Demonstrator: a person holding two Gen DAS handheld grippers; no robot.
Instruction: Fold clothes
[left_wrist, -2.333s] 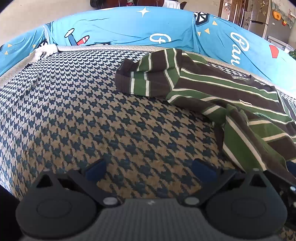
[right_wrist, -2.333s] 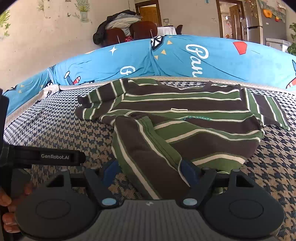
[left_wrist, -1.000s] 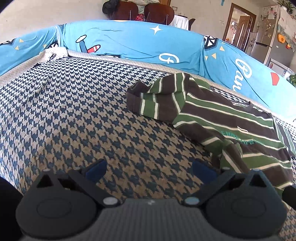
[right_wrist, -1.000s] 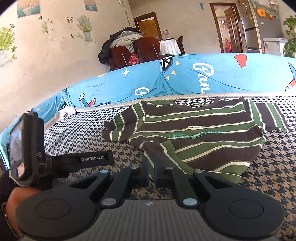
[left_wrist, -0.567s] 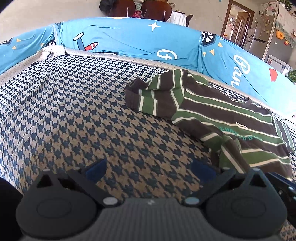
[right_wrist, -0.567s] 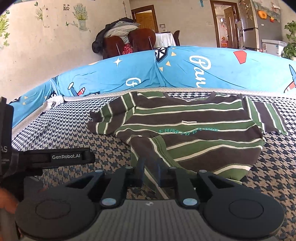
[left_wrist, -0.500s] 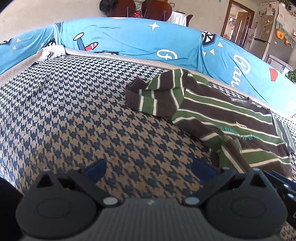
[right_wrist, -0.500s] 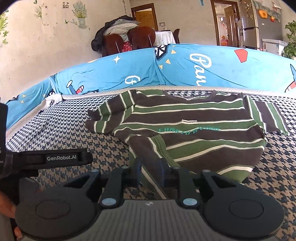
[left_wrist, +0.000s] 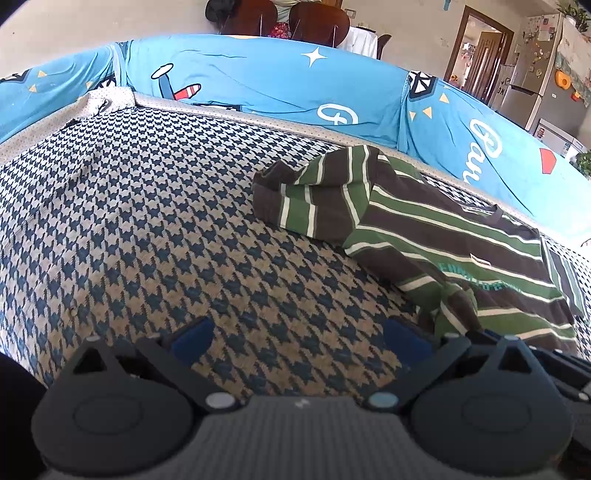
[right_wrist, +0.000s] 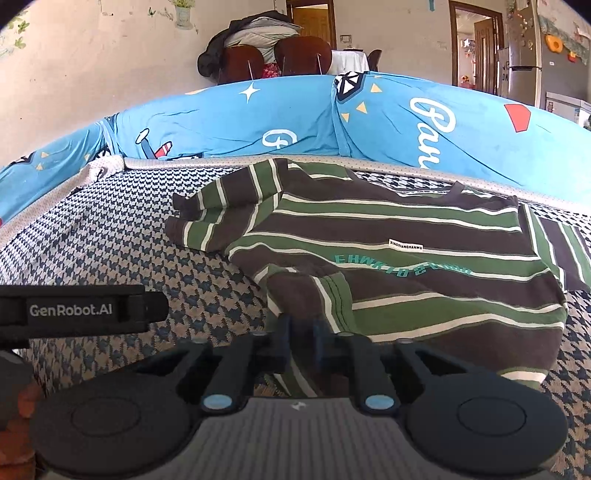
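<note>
A green, brown and white striped shirt lies spread on the houndstooth surface, collar toward the blue cushions. Its near left corner is folded up over the body. My right gripper is shut on that raised hem fold. In the left wrist view the shirt lies to the right, with one sleeve bunched at its left end. My left gripper is open and empty, low over bare houndstooth cloth to the left of the shirt.
Blue printed cushions ring the far edge of the surface. The left gripper's body juts into the right wrist view at the left. Chairs, a doorway and a fridge stand beyond the cushions.
My right gripper's fingers closed on the shirt's near hem fold and have stayed shut on it, drawing slightly nearer the shirt. My left gripper stayed open and hardly moved.
</note>
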